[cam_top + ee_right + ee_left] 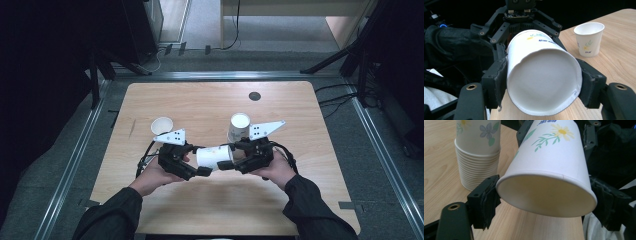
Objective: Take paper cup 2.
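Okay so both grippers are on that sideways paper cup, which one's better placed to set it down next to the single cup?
Probably left. The left gripper clamps the held cup at its open rim, and the single cup stands on its side of the table. The right gripper grips the base end, beside the cup stack.

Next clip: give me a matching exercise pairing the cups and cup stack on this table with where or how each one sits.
Things:
1. held cup
2. single cup
3. cup stack
4. left gripper

States:
A. upright and alone on the table's left part
B. on its side, between both grippers
C. upright, beside the right gripper
D. fingers at the held cup's open end

Pairs: 1-B, 2-A, 3-C, 4-D
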{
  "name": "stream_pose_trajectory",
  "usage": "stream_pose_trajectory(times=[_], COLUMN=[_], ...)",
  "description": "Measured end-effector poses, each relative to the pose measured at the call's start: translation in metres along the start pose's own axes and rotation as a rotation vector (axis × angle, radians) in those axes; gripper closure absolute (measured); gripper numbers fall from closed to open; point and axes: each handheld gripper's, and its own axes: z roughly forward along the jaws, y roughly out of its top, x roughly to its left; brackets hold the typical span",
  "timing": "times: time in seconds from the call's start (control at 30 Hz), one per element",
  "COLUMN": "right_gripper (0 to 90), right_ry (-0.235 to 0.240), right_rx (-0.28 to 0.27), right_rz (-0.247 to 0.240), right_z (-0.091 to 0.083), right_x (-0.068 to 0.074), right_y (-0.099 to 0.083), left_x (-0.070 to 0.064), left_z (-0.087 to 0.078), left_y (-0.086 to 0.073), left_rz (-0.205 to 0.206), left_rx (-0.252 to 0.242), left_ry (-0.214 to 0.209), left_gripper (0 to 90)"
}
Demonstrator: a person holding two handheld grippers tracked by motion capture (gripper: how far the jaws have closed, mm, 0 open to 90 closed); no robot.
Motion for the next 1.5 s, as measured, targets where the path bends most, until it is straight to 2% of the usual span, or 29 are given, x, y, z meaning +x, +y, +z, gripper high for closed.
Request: stream_pose_trajectory(times=[0.1,0.27,0.6,0.7,1.07,1.27,1.5], right_gripper=[33.9,33.9,34.1,33.8,31.8,31.7,31.0], right_ry=[0.003,0.000,0.008,0.013,-0.004,-0.011,-0.018], right_rx=[-0.006,-0.007,0.006,0.015,0.066,0.071,0.106], right_rz=[-0.009,-0.023,-0.025,-0.012,-0.032,-0.043,-0.060], right_z=[-0.0002,0.0003,-0.0005,-0.0004,0.0020,0.0024,0.0035], right_x=[0.0002,0.0010,0.0001,0.0001,0.0018,0.0030,0.0044], right_y=[-0.0005,-0.0015,-0.0024,-0.0030,-0.0040,-0.0037,-0.0045], left_x=[-0.0002,0.0009,-0.0009,-0.0012,-0.0020,-0.0028,-0.0034], left_z=[0.0009,-0.0006,-0.0034,-0.0044,-0.0048,-0.0049,-0.0032], left_y=[-0.0002,0.0002,0.0012,0.0019,0.0025,0.0027,0.0031], left_rz=[-0.002,-0.028,0.010,0.022,0.043,0.053,0.069], left_rx=[0.005,-0.015,-0.004,0.004,0.035,0.043,0.097], left_ry=[0.002,-0.005,-0.002,-0.001,0.002,0.007,0.007], left_gripper=[17.2,16.6,22.3,23.4,23.9,24.3,24.3])
